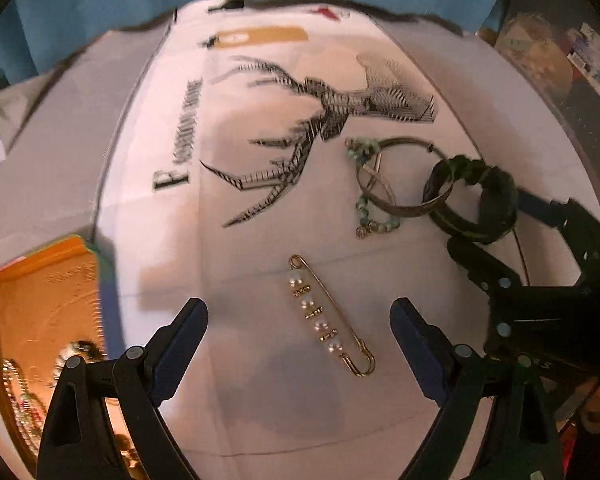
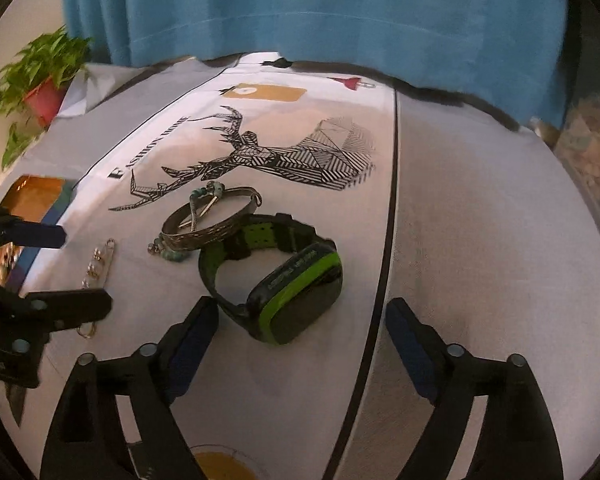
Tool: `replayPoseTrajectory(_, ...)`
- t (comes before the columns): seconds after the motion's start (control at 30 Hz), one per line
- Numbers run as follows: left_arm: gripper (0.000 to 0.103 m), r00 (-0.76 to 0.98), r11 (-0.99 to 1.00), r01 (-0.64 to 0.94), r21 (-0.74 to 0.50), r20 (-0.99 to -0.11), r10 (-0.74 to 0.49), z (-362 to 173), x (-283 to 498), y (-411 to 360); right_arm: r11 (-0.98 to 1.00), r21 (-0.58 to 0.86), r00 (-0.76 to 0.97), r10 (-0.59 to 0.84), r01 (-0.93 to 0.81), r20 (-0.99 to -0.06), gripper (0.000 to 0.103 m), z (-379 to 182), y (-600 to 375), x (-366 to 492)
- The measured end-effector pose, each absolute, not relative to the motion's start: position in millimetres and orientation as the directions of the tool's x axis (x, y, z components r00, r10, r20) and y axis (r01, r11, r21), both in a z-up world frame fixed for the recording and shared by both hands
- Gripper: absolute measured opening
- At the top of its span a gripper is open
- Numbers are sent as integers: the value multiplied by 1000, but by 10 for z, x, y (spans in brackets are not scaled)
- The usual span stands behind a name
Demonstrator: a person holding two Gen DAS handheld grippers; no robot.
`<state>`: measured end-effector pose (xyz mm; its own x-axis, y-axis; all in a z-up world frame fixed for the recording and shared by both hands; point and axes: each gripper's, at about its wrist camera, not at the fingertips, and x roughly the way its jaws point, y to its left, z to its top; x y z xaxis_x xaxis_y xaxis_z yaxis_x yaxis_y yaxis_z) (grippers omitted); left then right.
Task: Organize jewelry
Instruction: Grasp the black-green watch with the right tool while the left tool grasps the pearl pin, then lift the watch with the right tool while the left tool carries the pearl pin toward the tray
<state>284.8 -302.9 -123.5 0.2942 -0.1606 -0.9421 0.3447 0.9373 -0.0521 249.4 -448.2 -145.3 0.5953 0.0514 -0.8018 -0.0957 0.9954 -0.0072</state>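
both claws gaped wide and empty: left claw point(image 1: 298, 344) framed the pearl brooch pin point(image 1: 329, 316) at lower centre, right claw point(image 2: 300, 344) near the green smartwatch point(image 2: 288, 284); next, a careful pinch.

Left gripper point(image 1: 298, 344): fingers point(image 1: 184, 340) spread wide, pointing down at the tabletop point(image 1: 160, 240), nothing gripped
Pearl safety-pin brooch point(image 1: 330, 316): flat on the white printed cloth point(image 1: 260, 208), between the fingers, untouched
Metal bangle point(image 1: 400, 176): beyond the brooch, tangled with a green bead strand point(image 1: 374, 222)
Dark watch point(image 1: 478, 200): touching the bangle
Right gripper point(image 1: 496, 240): at the watch, from the right edge
Gold tray point(image 1: 40, 312): lower left, holding jewelry
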Motion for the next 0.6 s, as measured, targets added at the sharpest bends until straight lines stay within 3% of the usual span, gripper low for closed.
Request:
replayPoseTrajectory(0.1, 91, 320, 937, 347, -28, -936, -147, -1248, 2827, -3058, 991, 13, 584, 89, -132, -807, 96, -1463, -4486, 2591)
replayPoseTrajectory(0.13, 80, 327, 938, 346, -27, -934, -147, -1238, 2810, -3061, 990, 11, 581, 91, -140, -809, 96, -1467, -4474, 2632)
replayPoseTrajectory(0.17, 65, 349, 937, 348, -15, -926, -144, -1212, 2779, -3063, 989, 11, 580, 95, -147, -809, 95, -1466, -4462, 2654)
replayPoseTrajectory(0.2, 21, 368, 928, 372, -13, -916, -161, -1161, 2726, -3071, 989, 8, 585, 94, -148, -806, 86, -1457, -4454, 2649)
replayPoseTrajectory(0.23, 9, 342, 918, 395, -41, -920, -189, -1146, 2712, -3078, 989, 11, 596, 98, -149, -797, 61, -1434, -4453, 2616)
replayPoseTrajectory(0.33, 9, 319, 903, 419, -94, -916, -243, -1097, 2615, -3048, 994, -30, 605, 40, -104, -795, 44, -1385, -4432, 2459)
replayPoseTrajectory(0.6, 9, 346, 903, 414, -114, -898, -272, -929, 2164, -2785, 991, -5, 557, -81, 136, -827, 44, -1282, -4769, 1700)
